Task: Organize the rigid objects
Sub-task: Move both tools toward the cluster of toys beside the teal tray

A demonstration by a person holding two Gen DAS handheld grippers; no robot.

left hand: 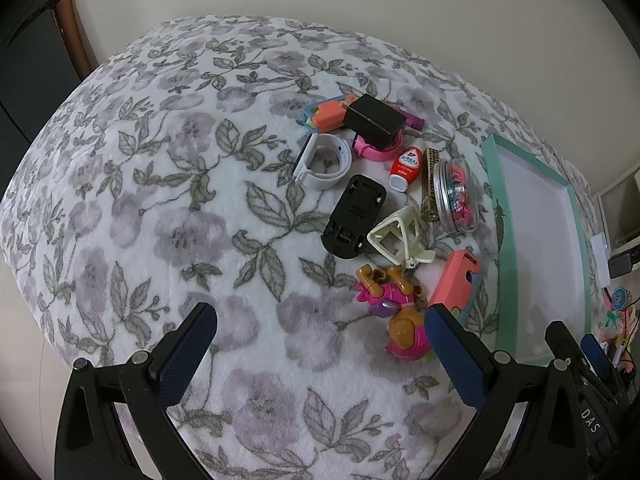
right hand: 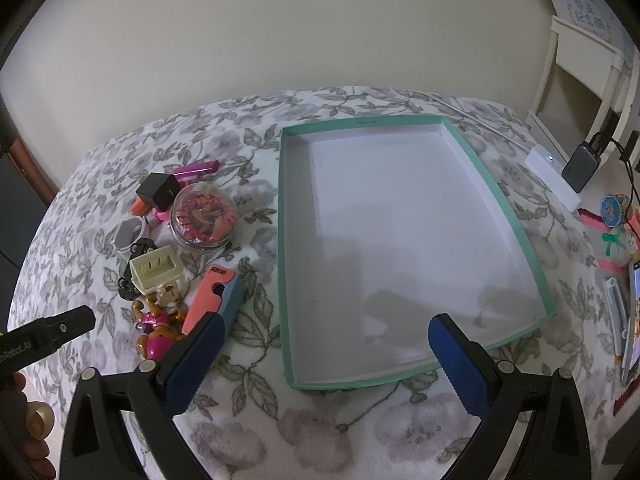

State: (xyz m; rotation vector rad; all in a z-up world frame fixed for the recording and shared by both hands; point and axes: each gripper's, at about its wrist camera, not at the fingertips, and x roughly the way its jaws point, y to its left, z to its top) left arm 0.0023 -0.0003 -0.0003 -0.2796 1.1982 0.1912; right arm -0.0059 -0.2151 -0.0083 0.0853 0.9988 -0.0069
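A pile of small objects lies on the floral blanket: a pink toy dog (left hand: 400,312) (right hand: 158,330), a cream plastic clip (left hand: 400,238) (right hand: 156,272), a black holder (left hand: 354,216), a white watch (left hand: 324,162), a red bottle (left hand: 406,168), a clear jar of hair ties (left hand: 458,192) (right hand: 202,216), a black box (left hand: 374,120) (right hand: 158,192) and a pink case (left hand: 456,284) (right hand: 214,296). An empty teal-rimmed tray (right hand: 280,240) (left hand: 504,240) lies to their right. My left gripper (left hand: 320,344) is open, just before the toy dog. My right gripper (right hand: 324,348) is open over the tray's near edge.
A white power strip (right hand: 554,178) with a black adapter and cables lies right of the tray. More small items (right hand: 616,224) lie at the right edge. A white shelf (right hand: 580,64) stands far right, a wall behind the bed.
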